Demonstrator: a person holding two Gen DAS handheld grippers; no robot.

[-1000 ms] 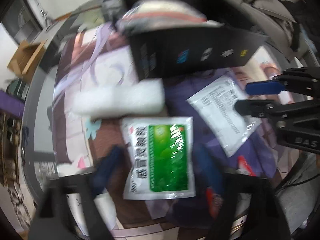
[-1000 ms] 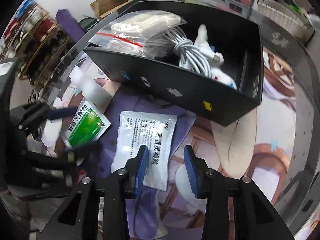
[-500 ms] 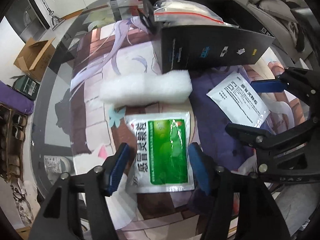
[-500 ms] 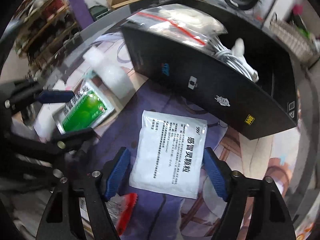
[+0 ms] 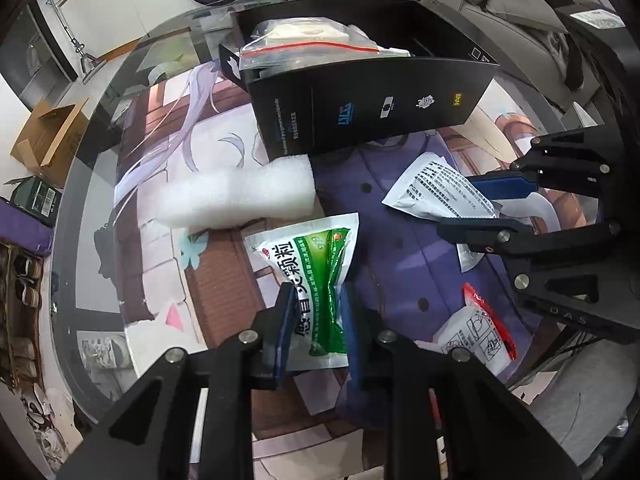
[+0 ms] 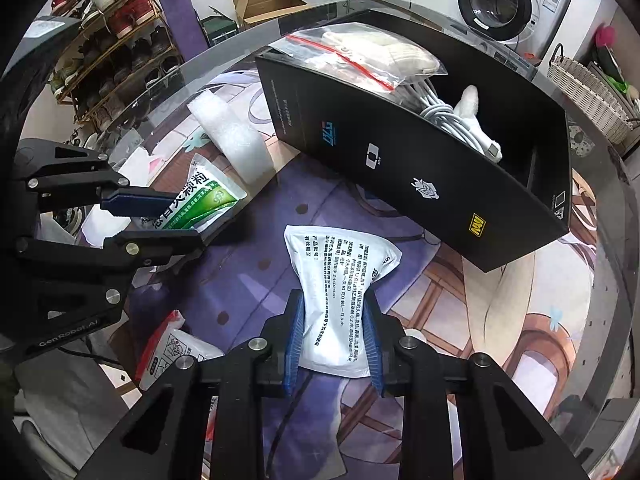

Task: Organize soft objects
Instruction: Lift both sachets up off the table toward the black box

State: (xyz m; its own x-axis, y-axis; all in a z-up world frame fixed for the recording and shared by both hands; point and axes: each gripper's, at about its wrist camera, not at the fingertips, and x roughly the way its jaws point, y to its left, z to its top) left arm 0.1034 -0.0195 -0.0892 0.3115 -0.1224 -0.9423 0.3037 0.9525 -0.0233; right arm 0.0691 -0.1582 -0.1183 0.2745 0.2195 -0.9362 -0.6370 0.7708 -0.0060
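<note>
My left gripper (image 5: 318, 320) is shut on a green and white sachet (image 5: 316, 280), squeezing its near end so it buckles; it also shows in the right wrist view (image 6: 200, 200). My right gripper (image 6: 334, 340) is shut on a white sachet with black print (image 6: 340, 292), pinched at its near end; it also shows in the left wrist view (image 5: 436, 192). A white foam block (image 5: 236, 196) lies beside an open black box (image 6: 420, 168) that holds a zip bag (image 6: 360, 56) and a white cable (image 6: 452, 120).
A small white packet with red trim (image 5: 476, 328) lies at the near edge of the printed mat (image 5: 392, 256). The round glass table's rim (image 5: 92, 160) curves on the left. A shoe rack (image 6: 112, 40) and cardboard box (image 6: 264, 0) stand beyond.
Both grippers went from open around their sachets to shut on them. Each sachet is now crumpled at its near end and lifted slightly.
</note>
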